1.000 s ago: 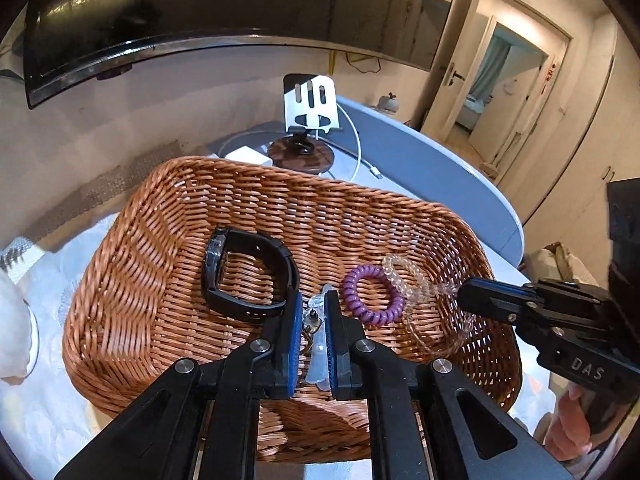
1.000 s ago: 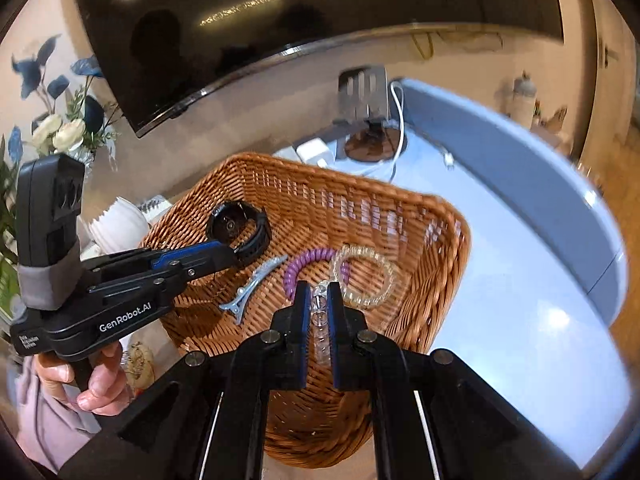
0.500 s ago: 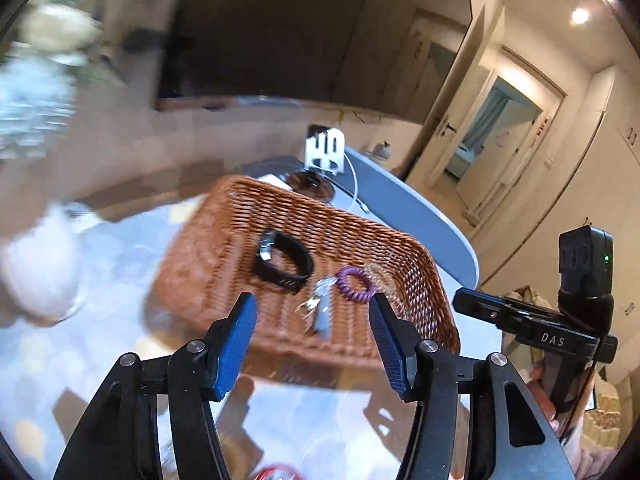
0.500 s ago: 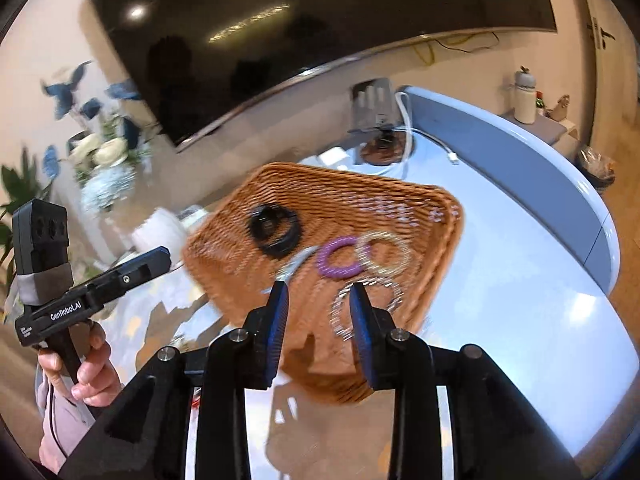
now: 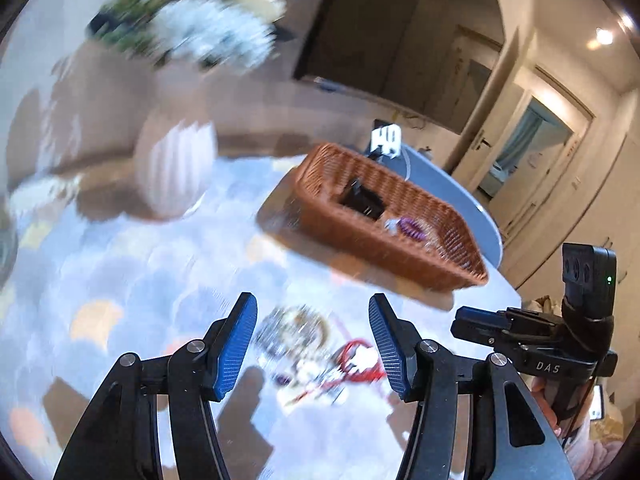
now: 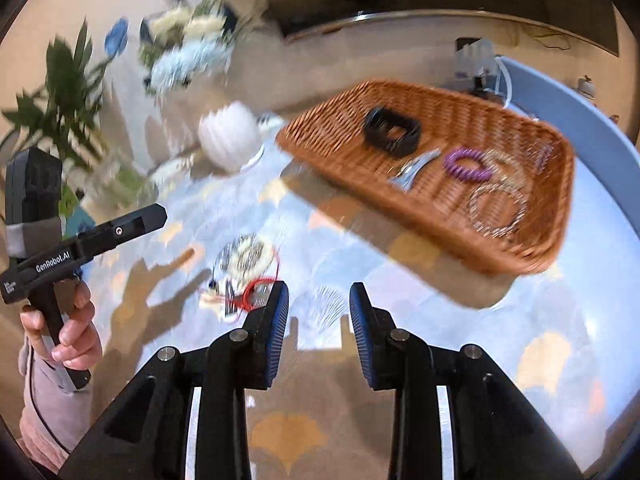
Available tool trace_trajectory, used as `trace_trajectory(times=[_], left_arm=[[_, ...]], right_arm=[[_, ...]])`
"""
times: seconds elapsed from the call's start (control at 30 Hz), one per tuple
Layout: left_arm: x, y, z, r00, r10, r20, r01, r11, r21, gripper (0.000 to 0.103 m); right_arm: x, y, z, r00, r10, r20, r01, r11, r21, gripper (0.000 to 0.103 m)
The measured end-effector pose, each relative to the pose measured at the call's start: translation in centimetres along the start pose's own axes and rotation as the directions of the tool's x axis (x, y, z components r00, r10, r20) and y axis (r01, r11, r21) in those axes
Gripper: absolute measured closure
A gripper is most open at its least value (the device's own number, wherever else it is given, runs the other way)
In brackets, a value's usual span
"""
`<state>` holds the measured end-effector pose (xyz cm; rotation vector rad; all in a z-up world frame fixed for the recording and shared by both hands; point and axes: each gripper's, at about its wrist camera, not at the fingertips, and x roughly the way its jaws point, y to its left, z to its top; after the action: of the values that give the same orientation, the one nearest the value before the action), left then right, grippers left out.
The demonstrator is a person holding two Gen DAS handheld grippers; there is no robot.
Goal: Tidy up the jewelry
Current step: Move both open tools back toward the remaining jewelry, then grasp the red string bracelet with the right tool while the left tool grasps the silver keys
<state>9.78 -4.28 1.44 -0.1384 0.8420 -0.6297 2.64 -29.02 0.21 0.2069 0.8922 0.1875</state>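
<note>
1. The loose jewelry pile lies on the counter, well short of the basket; it looks like a beaded bracelet tangled with a red cord, though blur hides detail.
2. It is likely light, limp and easily snagged, so one strand may drag the rest; the bracelet's rim seems the safest place to pinch.
3. The basket already holds a black band, a clip, a purple coil and clear bracelets.
4. The left tool is spread and empty, tilted down with the pile between its fingers in view.
5. The right tool is partly spread and empty, angled down just right of the pile.
</note>
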Motion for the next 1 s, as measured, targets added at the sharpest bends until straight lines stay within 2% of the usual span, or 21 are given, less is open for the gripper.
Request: trace_trajectory(times=[0.3, 0.47, 0.63, 0.83, 1.0], left_arm=[[2.1, 4.1, -2.9, 0.999, -0.010, -0.034, 0.006, 0.994, -0.110, 0.044], [2.2, 4.1, -3.6, 1.000, -0.009, -0.026, 0.006, 0.995, -0.097, 0.044], [2.7, 4.0, -3.9, 0.999, 0.023, -0.035, -0.026, 0.996, -0.082, 0.044], [3.2, 3.6, -4.2, 0.997, 0.068, -0.039, -0.071, 0.995, -0.067, 0.044], [3.0, 3.6, -4.3, 0.997, 0.079, -0.026, -0.081, 0.995, -0.065, 0.044]], right_arm=[[3.9, 1.3, -1.4, 0.998, 0.013, -0.066, -0.015, 1.000, -0.026, 0.068], [5.0, 1.1, -1.2, 0.996, 0.027, -0.082, -0.028, 1.000, -0.011, 0.068], [6.5, 1.7, -0.4, 0.993, 0.049, -0.107, -0.051, 0.999, -0.014, 0.070], [7.9, 3.4, 0.8, 0.994, -0.010, -0.106, 0.001, 0.996, -0.086, 0.078], [9.8, 4.7, 1.3, 0.988, -0.047, -0.147, 0.024, 0.988, -0.152, 0.078]])
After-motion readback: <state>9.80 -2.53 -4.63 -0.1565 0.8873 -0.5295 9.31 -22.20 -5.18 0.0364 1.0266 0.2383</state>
